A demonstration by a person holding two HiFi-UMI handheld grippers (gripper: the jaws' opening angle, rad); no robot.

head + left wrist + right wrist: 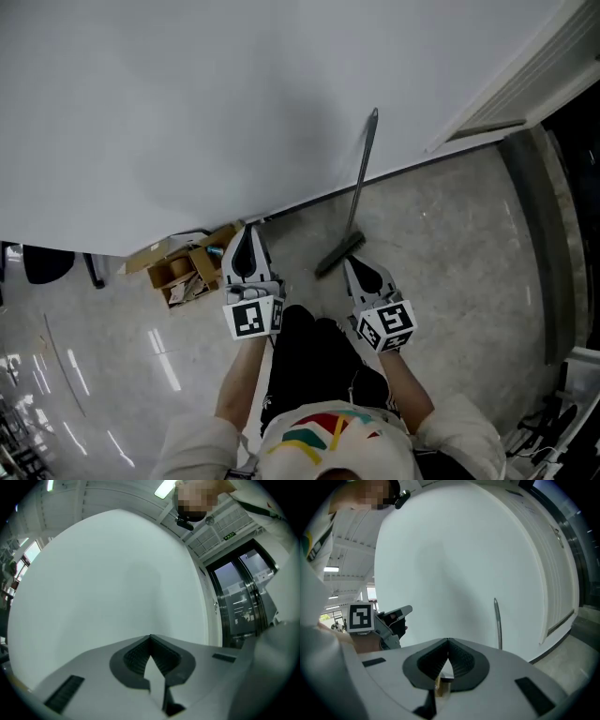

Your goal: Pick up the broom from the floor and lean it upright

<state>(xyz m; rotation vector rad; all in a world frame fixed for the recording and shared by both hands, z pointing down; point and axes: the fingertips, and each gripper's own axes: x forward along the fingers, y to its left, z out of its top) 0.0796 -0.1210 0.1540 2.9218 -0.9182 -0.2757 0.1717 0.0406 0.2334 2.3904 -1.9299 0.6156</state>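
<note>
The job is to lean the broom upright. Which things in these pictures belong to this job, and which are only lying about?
Belong to the job:
- broom, leaning on the white wall
- left gripper and right gripper, both shut and empty

Only lying about:
- cardboard boxes on the floor by the wall

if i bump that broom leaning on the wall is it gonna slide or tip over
It would probably tip easily: the broom stands on its small head, and only the handle's top seems to rest against the smooth wall. The glossy floor may let the head slide out. The thin, straight handle looks stiff and likely light.
</note>
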